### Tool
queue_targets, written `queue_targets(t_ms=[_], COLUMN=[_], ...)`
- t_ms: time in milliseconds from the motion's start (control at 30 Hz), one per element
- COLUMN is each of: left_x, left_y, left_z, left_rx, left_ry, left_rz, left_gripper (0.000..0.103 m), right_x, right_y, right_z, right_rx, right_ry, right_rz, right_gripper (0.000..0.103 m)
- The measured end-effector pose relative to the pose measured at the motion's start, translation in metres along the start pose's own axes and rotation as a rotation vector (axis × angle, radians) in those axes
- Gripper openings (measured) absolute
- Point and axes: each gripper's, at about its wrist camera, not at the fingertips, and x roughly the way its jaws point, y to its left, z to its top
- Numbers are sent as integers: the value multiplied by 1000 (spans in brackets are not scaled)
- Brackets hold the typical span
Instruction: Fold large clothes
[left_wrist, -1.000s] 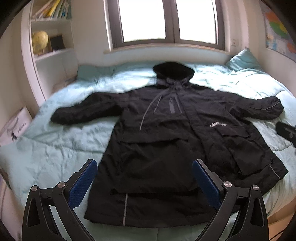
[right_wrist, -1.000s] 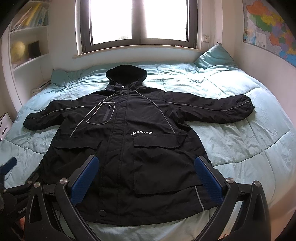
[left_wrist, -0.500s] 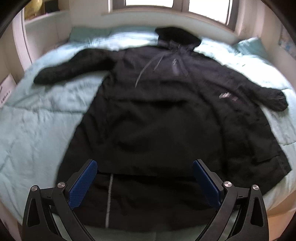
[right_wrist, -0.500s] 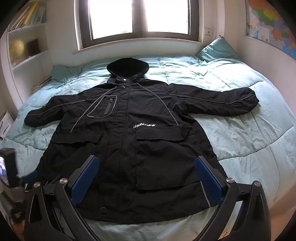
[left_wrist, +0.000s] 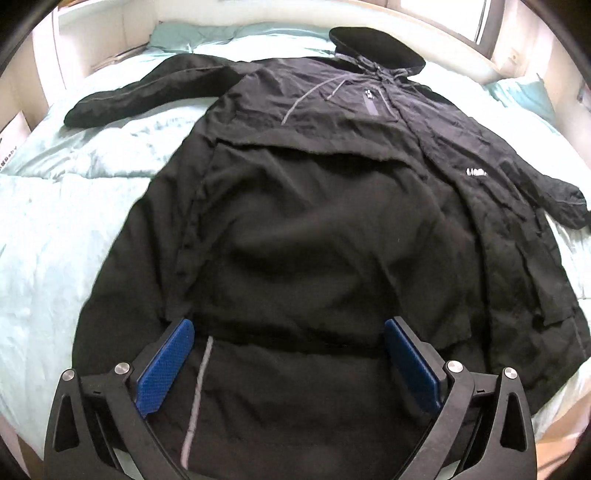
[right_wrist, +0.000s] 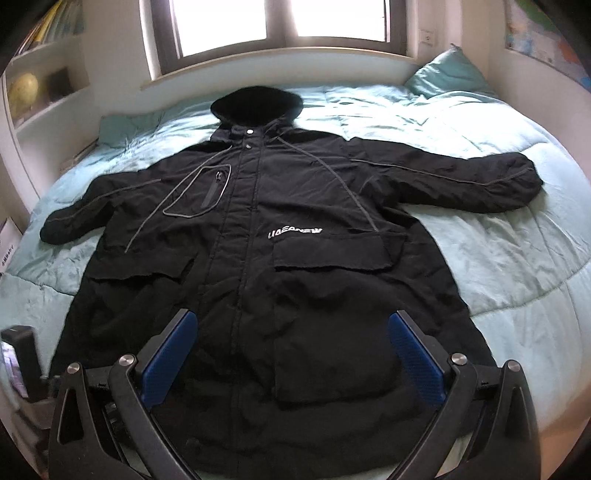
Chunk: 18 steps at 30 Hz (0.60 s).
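Note:
A long black hooded coat (right_wrist: 295, 258) lies flat, front up, on the bed with both sleeves spread out and its hood toward the window. It also fills the left wrist view (left_wrist: 314, 240). My left gripper (left_wrist: 288, 354) is open, low over the coat's lower left part near the hem, with nothing between its blue pads. My right gripper (right_wrist: 291, 354) is open and empty above the coat's lower front, near the right pocket. The left gripper's body (right_wrist: 22, 362) shows at the left edge of the right wrist view.
The bed has a light teal quilt (right_wrist: 498, 266) and a teal pillow (right_wrist: 447, 77) at the far right. A window (right_wrist: 280, 22) is behind the bed. White shelves with a globe (right_wrist: 22, 88) stand at the left. A map (right_wrist: 546, 40) hangs on the right wall.
My left gripper has moved forward and down close over the coat's lower left part. My right gripper has also moved a little closer to the coat. Both stay open.

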Motion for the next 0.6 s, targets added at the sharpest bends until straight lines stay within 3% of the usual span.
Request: queue_targets(t_ms=[133, 233, 433, 600], left_x=[-12, -33, -89, -132], left_y=[11, 41, 113, 194], left_z=[39, 90, 169, 222], left_rx=[-41, -125, -246, -377], left_ry=[-18, -67, -136, -111], left_rz=[-48, -65, 34, 57], left_gripper=[102, 102, 102, 102], right_x=[24, 26, 0, -27], right_y=[13, 26, 54, 75], right_z=[30, 67, 149, 214], right_rx=[-40, -51, -92, -91], right_ry=[11, 19, 30, 73], right_rz=[8, 52, 23, 34], right_gripper=[103, 103, 103, 103])
